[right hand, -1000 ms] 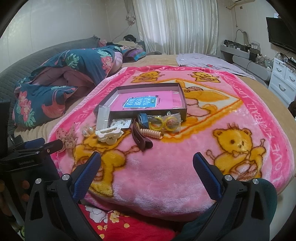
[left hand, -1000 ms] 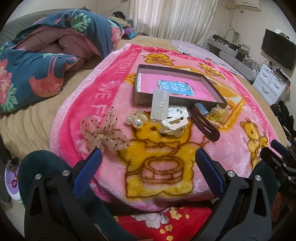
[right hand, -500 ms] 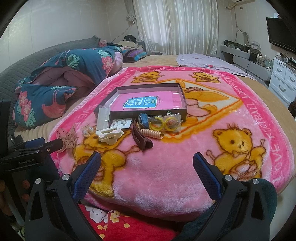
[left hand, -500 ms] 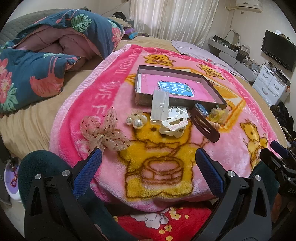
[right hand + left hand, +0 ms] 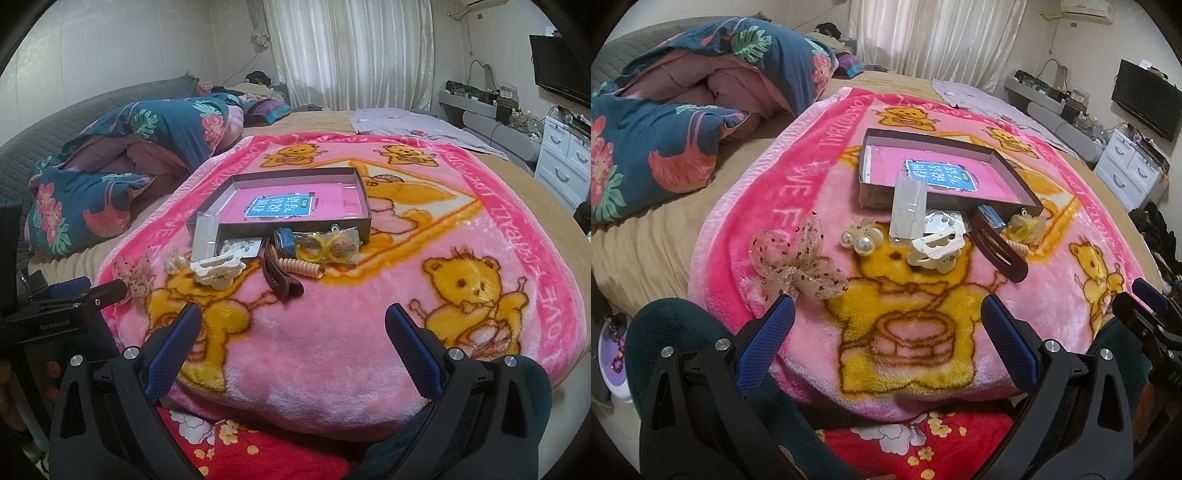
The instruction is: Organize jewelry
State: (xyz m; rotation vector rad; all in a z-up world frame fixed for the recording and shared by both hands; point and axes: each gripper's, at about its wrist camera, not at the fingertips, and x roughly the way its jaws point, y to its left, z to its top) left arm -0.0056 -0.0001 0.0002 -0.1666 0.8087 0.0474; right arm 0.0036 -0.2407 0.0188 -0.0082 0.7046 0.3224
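A shallow dark box [image 5: 945, 146] with a pink bottom lies on the pink bear blanket [image 5: 916, 325]; it also shows in the right wrist view [image 5: 364, 194]. In front of it lie a sheer bow [image 5: 798, 264], pearl clips [image 5: 862, 240], a clear packet [image 5: 908, 208], a white claw clip [image 5: 936, 251], a brown hair clip [image 5: 997, 247], a coiled hair tie [image 5: 301, 267] and a bag of yellow rings [image 5: 330, 247]. My left gripper [image 5: 886, 317] is open and empty at the blanket's near edge. My right gripper [image 5: 293, 321] is open and empty, near the same edge.
A folded blue floral quilt [image 5: 683, 96] lies at the left on the bed. A lilac cloth [image 5: 417, 123] lies at the far right. White drawers [image 5: 1130, 170] and a TV [image 5: 1145, 98] stand at the right. A red floral cloth [image 5: 912, 443] lies below the blanket's edge.
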